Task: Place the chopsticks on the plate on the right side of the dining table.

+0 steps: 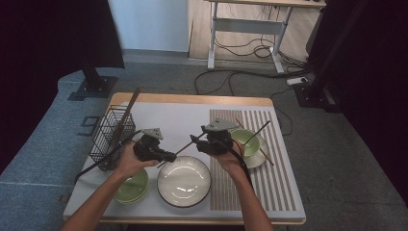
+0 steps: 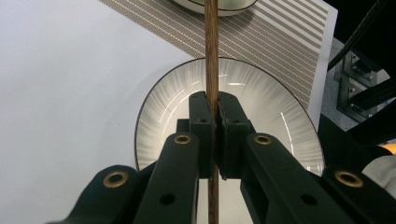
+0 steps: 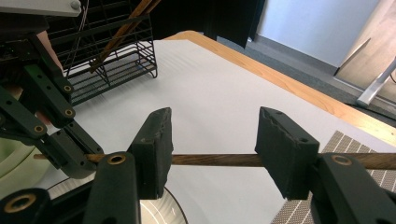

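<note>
My left gripper (image 1: 169,156) (image 2: 212,100) is shut on a brown wooden chopstick (image 1: 183,150) (image 2: 211,42), held above a white ribbed plate (image 1: 184,181) (image 2: 271,98). The stick runs on to my right gripper (image 1: 194,139) (image 3: 217,135), which is open. In the right gripper view the chopstick (image 3: 215,160) crosses level between the two spread jaws, touching neither pad that I can see. The left gripper (image 3: 60,149) grips its far end at the left of that view.
A black wire basket (image 1: 111,132) (image 3: 112,65) holding more chopsticks (image 1: 126,113) (image 3: 126,28) stands at the table's left. A green bowl (image 1: 133,187) sits front left. On the striped placemat (image 1: 272,183) (image 2: 289,37), a green bowl on a white saucer (image 1: 248,140) carries crossed chopsticks (image 1: 259,131).
</note>
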`<action>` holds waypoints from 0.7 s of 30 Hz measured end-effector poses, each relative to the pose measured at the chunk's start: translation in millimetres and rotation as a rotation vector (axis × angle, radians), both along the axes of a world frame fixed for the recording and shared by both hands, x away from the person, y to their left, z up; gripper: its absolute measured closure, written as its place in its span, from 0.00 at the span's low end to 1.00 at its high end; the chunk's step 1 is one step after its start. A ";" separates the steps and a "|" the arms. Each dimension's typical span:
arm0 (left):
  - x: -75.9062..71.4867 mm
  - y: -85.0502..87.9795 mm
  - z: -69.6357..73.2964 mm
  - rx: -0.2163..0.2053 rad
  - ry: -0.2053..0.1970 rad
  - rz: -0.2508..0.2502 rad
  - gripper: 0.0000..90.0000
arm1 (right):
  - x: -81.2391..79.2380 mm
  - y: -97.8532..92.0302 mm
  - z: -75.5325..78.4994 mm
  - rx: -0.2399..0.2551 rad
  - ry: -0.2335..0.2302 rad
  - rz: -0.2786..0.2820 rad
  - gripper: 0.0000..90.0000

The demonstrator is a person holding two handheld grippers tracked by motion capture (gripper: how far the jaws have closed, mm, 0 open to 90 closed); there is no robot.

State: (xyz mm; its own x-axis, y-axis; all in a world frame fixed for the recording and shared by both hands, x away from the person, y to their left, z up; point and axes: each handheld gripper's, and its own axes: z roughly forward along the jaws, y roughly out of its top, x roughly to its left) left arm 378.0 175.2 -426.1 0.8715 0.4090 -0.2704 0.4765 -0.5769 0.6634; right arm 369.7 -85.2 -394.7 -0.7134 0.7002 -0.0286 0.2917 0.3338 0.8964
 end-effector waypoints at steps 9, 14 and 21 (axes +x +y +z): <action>0.3 1.7 1.6 0.009 0.012 -0.019 0.96 | 2.3 -6.9 -1.0 -0.084 0.015 0.058 0.52; 0.3 2.8 3.1 0.015 0.015 -0.022 0.96 | 3.9 -7.9 -4.6 -0.122 0.031 0.080 0.52; 1.4 3.8 3.2 0.036 0.026 -0.032 0.96 | 4.7 -3.4 -13.2 -0.222 0.034 0.097 0.50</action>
State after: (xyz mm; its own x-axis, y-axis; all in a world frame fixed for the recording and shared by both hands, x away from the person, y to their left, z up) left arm 379.4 179.0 -422.9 0.8773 0.3905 -0.2790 0.4742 -0.6155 0.6295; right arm 374.5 -88.6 -407.9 -0.7802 0.6074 -0.1492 0.2772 0.5496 0.7881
